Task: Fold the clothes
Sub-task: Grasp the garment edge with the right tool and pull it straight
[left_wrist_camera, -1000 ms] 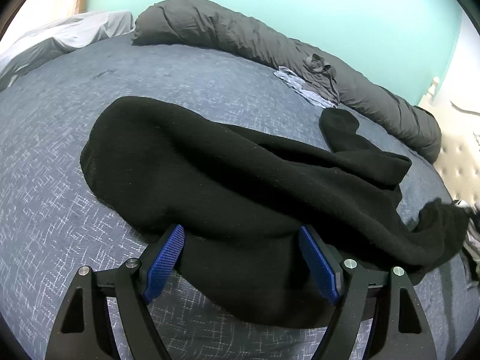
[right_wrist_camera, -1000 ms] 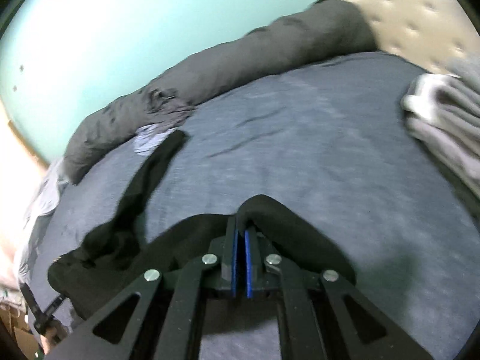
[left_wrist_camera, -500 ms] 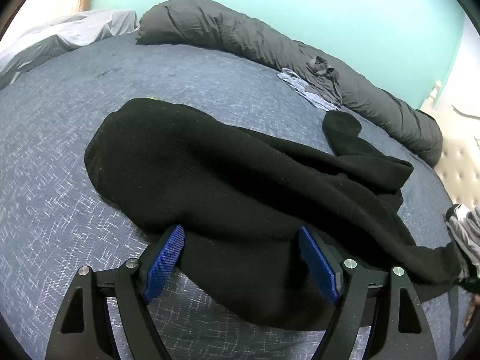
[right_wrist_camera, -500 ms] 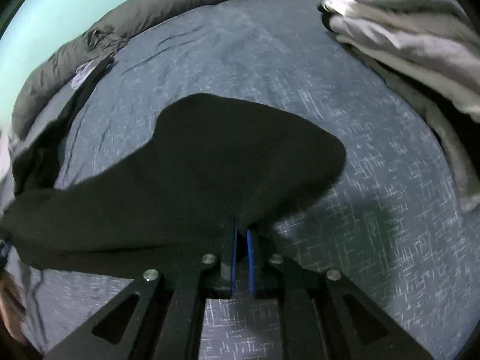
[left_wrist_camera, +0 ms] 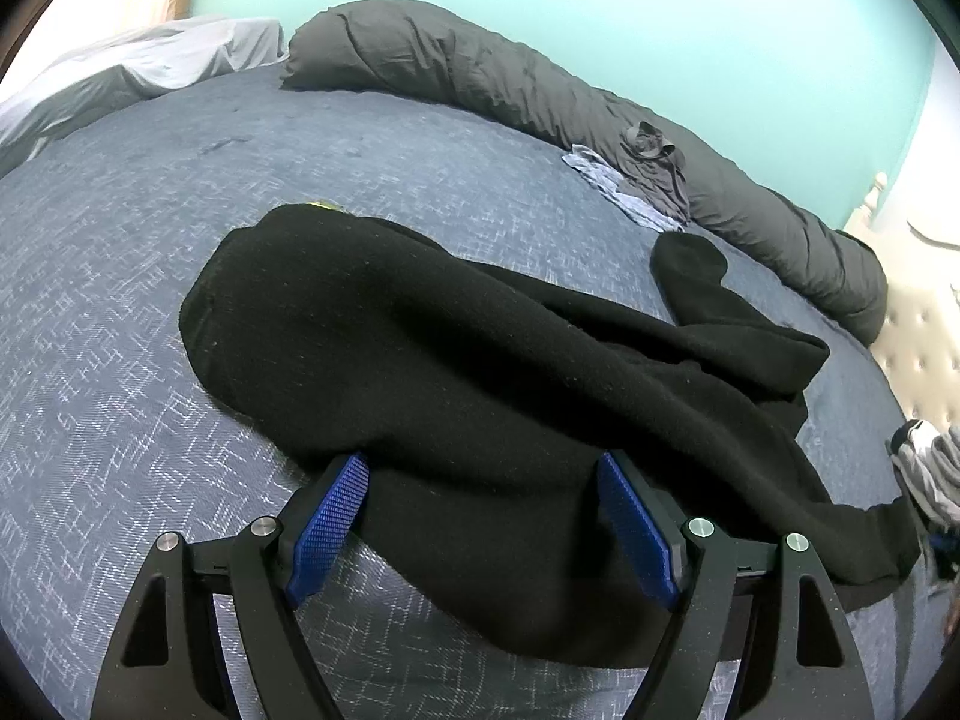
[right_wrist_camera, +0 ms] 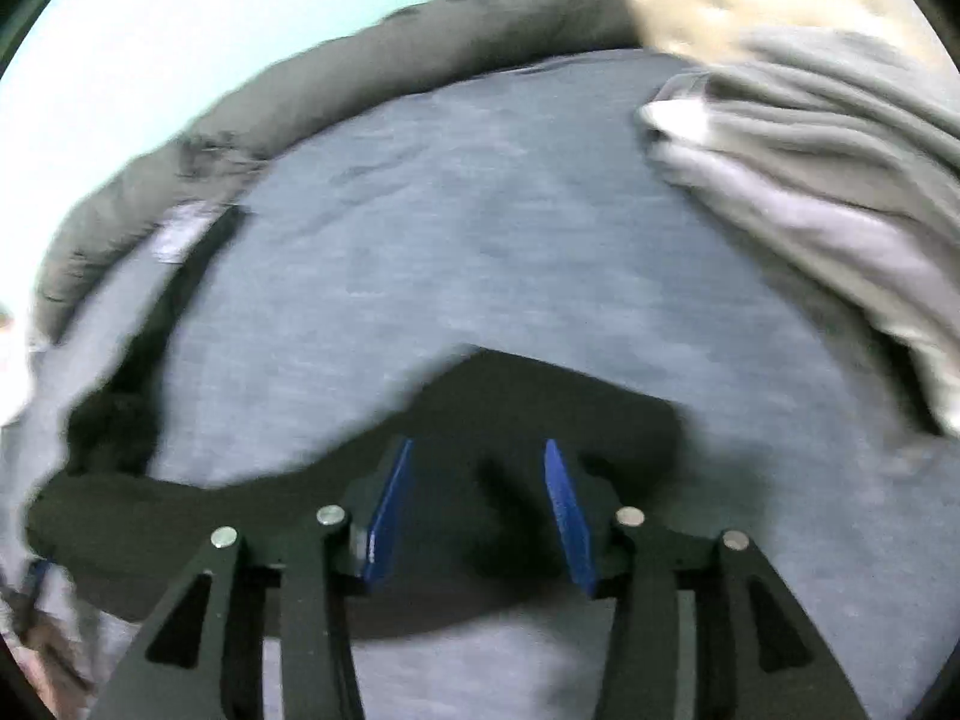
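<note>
1. A black garment (left_wrist_camera: 456, 360) lies crumpled across the blue-grey bed (left_wrist_camera: 120, 312), spread from the near edge of the left wrist view out toward the far right, with one narrow part (left_wrist_camera: 690, 264) reaching toward the wall side.
2. The left gripper (left_wrist_camera: 483, 516) hangs low over the near edge of that garment, its jaws wide apart with black cloth lying between the blue pads (left_wrist_camera: 330, 522), not pinched.
3. The right gripper (right_wrist_camera: 480, 504) is also over a black fold of the garment (right_wrist_camera: 540, 408); its jaws stand apart, and the cloth lies loose between and beyond them. This view is blurred.
4. A long dark grey rolled duvet (left_wrist_camera: 540, 96) runs along the far side of the bed against a turquoise wall (left_wrist_camera: 600, 0).
5. A small pale blue cloth (left_wrist_camera: 606, 180) lies beside the duvet.
6. A pile of grey and white clothes (right_wrist_camera: 810, 180) sits on the bed to the right, well apart from the black garment.
7. A tufted cream headboard (left_wrist_camera: 918, 348) shows at the right edge.
</note>
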A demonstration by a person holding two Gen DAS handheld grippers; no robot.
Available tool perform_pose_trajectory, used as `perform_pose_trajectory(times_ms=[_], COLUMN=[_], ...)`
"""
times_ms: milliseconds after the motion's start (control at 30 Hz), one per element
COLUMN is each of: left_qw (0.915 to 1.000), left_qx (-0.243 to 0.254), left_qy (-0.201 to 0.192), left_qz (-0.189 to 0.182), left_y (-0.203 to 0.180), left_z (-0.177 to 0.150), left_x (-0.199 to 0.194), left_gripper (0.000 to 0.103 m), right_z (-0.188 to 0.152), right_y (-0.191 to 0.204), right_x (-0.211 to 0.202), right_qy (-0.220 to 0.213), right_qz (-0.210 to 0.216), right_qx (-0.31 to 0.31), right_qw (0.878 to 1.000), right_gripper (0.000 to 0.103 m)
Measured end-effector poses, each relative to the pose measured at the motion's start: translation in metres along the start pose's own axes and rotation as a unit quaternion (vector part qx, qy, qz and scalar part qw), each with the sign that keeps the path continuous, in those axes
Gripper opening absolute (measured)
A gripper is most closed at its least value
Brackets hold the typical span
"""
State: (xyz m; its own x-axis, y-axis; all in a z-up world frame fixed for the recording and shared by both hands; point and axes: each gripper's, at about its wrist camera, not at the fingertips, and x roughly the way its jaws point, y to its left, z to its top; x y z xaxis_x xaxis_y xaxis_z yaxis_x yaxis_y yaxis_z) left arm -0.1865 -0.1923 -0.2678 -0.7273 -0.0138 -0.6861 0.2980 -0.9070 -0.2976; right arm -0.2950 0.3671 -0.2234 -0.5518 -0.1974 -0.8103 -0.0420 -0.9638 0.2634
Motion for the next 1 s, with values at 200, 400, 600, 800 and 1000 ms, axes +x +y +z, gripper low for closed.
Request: perform_pose_trajectory(times_ms=[200,400,600,800,1000], left_qw=[1.0000,1.0000,0.9999,0.9998,0.9997], left_qx=[0.006,0.009,0.008,0.000,-0.002], left_qy=[0.002,0.002,0.006,0.008,0.011], left_qz=[0.000,-0.001,-0.009,-0.017,-0.020], left_y=[-0.002,0.000,0.002,0.008,0.011], left_z=[-0.001,0.000,0.002,0.004,0.004], left_x=[0.001,0.003,0.003,0.004,0.006], left_gripper=[0.085,0.085,0.085,0.085,0.086], right_z=[0.033,0.056,0.073,0.085,0.083], right_y=[0.092,0.165,0.208,0.261,0.290], right_x=[0.048,0.122,0.170,0.207,0.234], right_qy=[0.016,0.052,0.067,0.090,0.116], right_qz=[0.089,0.096,0.113,0.118,0.112], right_qx=[-0.063,-0.081,-0.063,-0.111,-0.136], right_qw=[0.994,0.991,0.989,0.983,0.978], right_gripper=[0.052,0.054,0.061,0.066,0.066])
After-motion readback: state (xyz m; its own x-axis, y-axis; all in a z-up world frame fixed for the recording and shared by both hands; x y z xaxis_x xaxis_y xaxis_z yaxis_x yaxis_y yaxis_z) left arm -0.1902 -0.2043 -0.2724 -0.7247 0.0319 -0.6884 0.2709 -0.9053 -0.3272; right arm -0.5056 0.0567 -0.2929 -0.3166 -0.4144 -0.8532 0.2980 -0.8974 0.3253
